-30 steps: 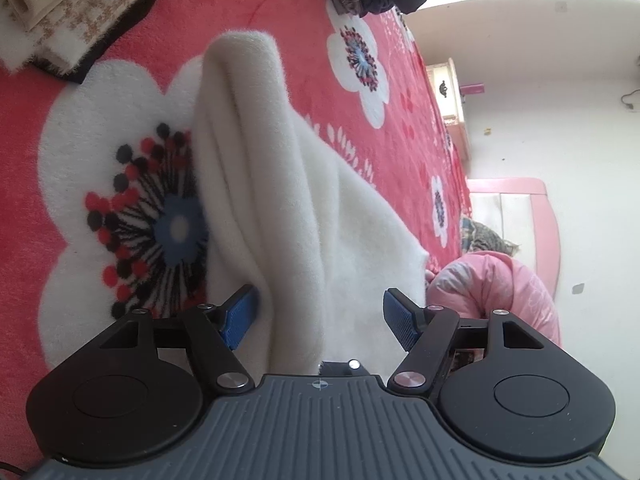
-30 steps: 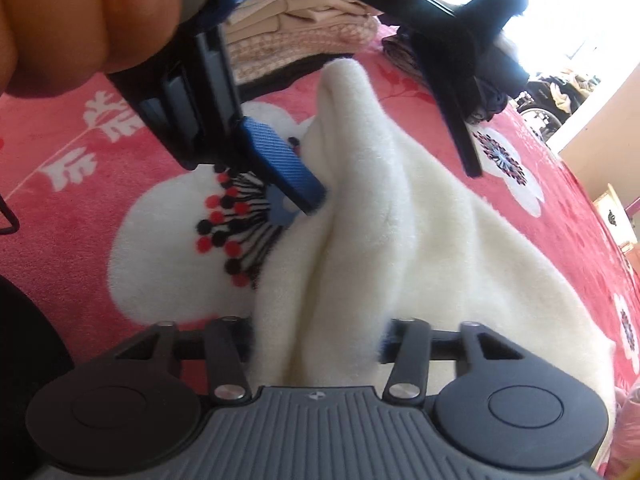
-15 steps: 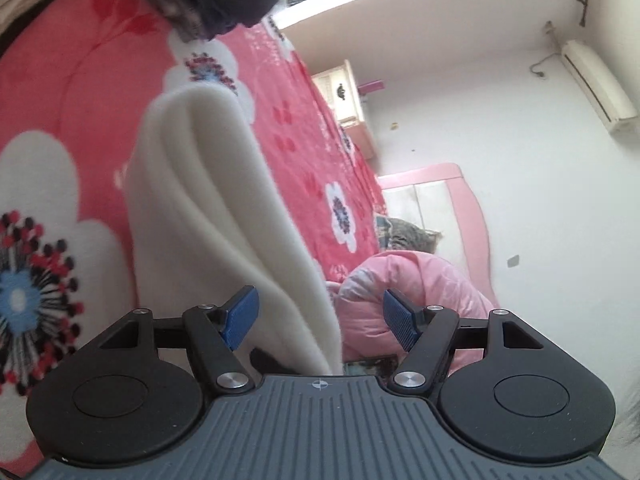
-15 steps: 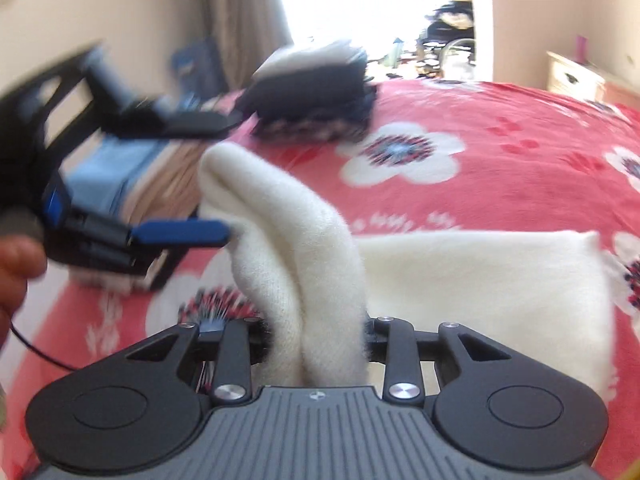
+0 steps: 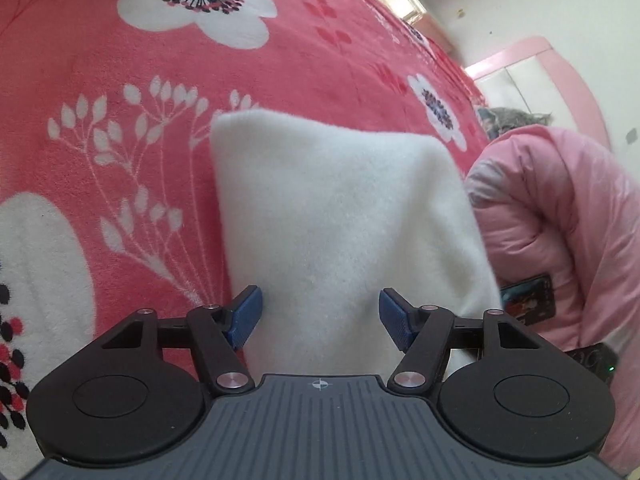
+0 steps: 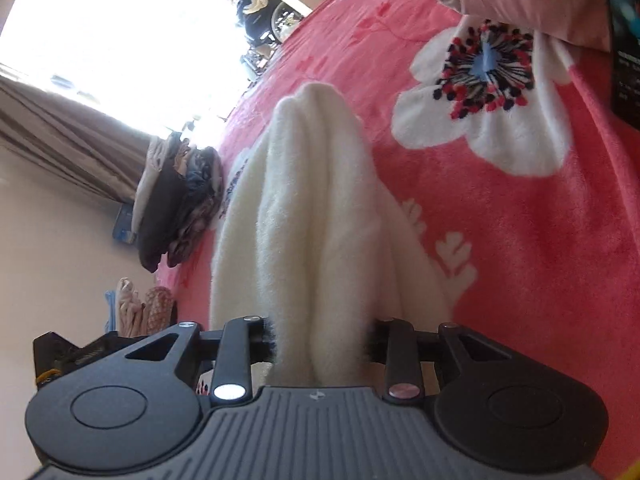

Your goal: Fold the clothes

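Note:
A white fleece garment (image 5: 336,216) lies folded on the red flowered blanket (image 5: 160,80). My left gripper (image 5: 320,314) is open, its blue pads wide apart on either side of the garment's near edge. In the right wrist view the same white garment (image 6: 316,208) bunches in thick folds and runs back between the fingers of my right gripper (image 6: 320,340), which is shut on it. The right fingertips are hidden in the fleece.
A pink padded jacket (image 5: 560,216) lies right of the garment, with a dark phone-like item (image 5: 528,304) on it. A stack of folded dark clothes (image 6: 180,200) sits at the blanket's far edge near a curtain. A pink bed frame (image 5: 560,64) stands beyond.
The right gripper has carried the gripped fold across the blanket and turned. The left gripper has swung toward the pink jacket, and the garment now lies flatter between its open pads.

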Available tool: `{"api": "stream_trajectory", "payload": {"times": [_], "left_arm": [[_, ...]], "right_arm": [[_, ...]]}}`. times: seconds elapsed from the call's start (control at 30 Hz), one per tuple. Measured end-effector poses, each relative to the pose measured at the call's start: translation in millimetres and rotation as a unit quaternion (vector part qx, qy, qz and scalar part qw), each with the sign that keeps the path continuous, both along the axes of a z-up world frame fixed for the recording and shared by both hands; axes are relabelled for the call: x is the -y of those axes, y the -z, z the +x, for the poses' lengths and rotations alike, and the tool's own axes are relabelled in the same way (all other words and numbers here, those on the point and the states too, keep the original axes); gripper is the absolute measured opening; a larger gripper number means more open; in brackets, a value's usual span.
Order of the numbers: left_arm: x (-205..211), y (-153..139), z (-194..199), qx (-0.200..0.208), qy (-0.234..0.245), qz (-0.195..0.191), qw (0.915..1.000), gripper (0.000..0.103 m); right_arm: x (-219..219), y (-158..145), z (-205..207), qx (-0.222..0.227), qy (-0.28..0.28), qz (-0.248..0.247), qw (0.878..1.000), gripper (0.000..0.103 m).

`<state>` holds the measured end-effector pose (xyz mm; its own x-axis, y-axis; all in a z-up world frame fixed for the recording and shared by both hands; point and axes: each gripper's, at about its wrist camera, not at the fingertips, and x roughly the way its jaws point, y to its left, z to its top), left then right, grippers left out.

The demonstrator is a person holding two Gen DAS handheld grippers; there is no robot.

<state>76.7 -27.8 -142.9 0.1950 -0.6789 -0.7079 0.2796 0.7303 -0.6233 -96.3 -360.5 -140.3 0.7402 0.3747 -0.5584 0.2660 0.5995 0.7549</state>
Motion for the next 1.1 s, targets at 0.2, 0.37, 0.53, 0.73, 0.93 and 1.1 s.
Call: {"api": "stream_trajectory", "payload": {"times": [0.2, 0.37, 0.53, 0.73, 0.93, 1.1], "left_arm": [[-3.3, -4.0, -14.3, 0.022, 0.008, 0.017, 0.9996, 0.066], [-10.9, 6.5, -26.5, 0.030, 0.024, 0.012, 0.9992, 0.066], [-16.2, 28.4, -33.1, 0.021, 0.035, -0.018, 0.9990, 0.066], [-35.1, 43.1, -38.4, 0.014, 0.046, -0.077, 0.9958, 0.066], [-29.3, 40.9, -51.5, 0.042, 0.109, -0.078, 0.9900, 0.066], [-25.8, 38.3, -49.4, 0.019, 0.094, -0.088, 0.9915, 0.066]], "right_arm": [[28.2, 18.6, 6.9, -0.033, 0.005, 0.085, 0.996, 0.036], [40.0, -18.6, -17.5, -0.028, 0.028, 0.021, 0.999, 0.045], [-10.3, -111.4, -17.8, 0.036, -0.046, -0.235, 0.970, 0.037], [-69.6, -101.5, -13.4, 0.026, -0.138, -0.346, 0.928, 0.027], [-63.8, -16.3, -31.7, -0.137, -0.157, -0.389, 0.897, 0.017], [-63.7, -96.8, -20.3, -0.017, -0.159, -0.405, 0.900, 0.017]]}}
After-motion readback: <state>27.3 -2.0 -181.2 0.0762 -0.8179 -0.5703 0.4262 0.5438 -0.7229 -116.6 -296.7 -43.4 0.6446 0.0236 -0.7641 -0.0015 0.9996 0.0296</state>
